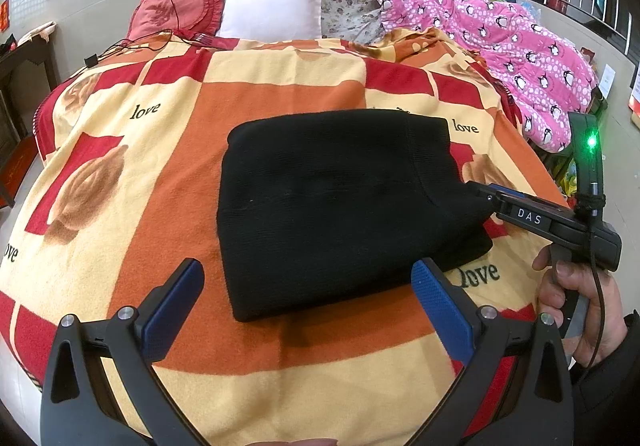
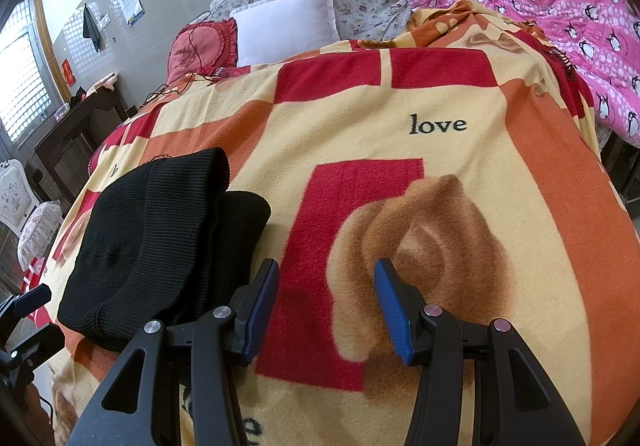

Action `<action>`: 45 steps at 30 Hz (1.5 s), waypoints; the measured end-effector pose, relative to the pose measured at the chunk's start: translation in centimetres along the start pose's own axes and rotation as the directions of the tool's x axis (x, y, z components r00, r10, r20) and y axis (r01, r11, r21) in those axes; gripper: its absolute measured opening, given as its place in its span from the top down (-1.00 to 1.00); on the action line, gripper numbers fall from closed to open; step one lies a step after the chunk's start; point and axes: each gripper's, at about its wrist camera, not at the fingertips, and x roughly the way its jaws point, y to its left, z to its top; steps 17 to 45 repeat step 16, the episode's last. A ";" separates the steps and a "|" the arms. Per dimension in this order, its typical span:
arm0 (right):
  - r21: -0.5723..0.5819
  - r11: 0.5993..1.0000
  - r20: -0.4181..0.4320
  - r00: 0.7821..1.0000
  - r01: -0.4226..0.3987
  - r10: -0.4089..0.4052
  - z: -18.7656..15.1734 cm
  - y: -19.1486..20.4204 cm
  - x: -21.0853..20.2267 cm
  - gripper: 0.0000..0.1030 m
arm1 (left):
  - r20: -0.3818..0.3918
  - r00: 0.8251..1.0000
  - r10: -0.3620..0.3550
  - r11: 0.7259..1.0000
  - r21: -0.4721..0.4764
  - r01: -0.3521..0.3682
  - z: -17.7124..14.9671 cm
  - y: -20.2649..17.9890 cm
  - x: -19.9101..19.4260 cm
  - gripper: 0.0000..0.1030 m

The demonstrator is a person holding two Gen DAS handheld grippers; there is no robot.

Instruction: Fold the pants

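**Black knit pants lie folded on the bed, both grippers empty**

The black knit pants (image 1: pixel 340 206) rest as a compact folded bundle on the orange-and-red "love" blanket (image 1: pixel 280 94), long axis running roughly nine to three o'clock across the left wrist view. The left gripper (image 1: pixel 308 302) hangs just short of the near edge, jaws spread wide with nothing between them; the bundle sits at its twelve o'clock. The right gripper (image 2: pixel 326 306) stands half open over bare blanket, empty, with the pants at its ten o'clock. I judge the left the better placed.

Only the left wrist view shows the whole bundle, the right tool's nose right at its three o'clock edge, and the person's hand (image 1: pixel 580 306). The right wrist view alone shows the stacked layers (image 2: pixel 168 230).
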 end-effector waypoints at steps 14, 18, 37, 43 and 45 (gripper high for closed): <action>0.000 1.000 0.000 1.000 0.000 0.000 0.0 0.0 0.0 0.01 | 0.019 1.000 0.004 1.000 0.023 -0.005 -0.4 -0.2 0.0 -1.00; 0.000 1.000 0.000 1.000 0.000 0.000 0.0 0.1 0.0 0.01 | 0.018 1.000 0.004 1.000 0.029 -0.005 -0.4 -0.4 0.0 -1.00; 0.000 1.000 0.000 1.000 0.000 0.000 0.0 0.1 0.0 0.01 | 0.018 1.000 0.004 1.000 0.029 -0.005 -0.4 -0.4 0.0 -1.00; 0.000 1.000 0.000 1.000 0.000 0.000 0.0 0.1 0.0 0.01 | 0.018 1.000 0.004 1.000 0.029 -0.005 -0.4 -0.4 0.0 -1.00; 0.000 1.000 0.000 1.000 0.000 0.000 0.0 0.1 0.0 0.01 | 0.018 1.000 0.004 1.000 0.029 -0.005 -0.4 -0.4 0.0 -1.00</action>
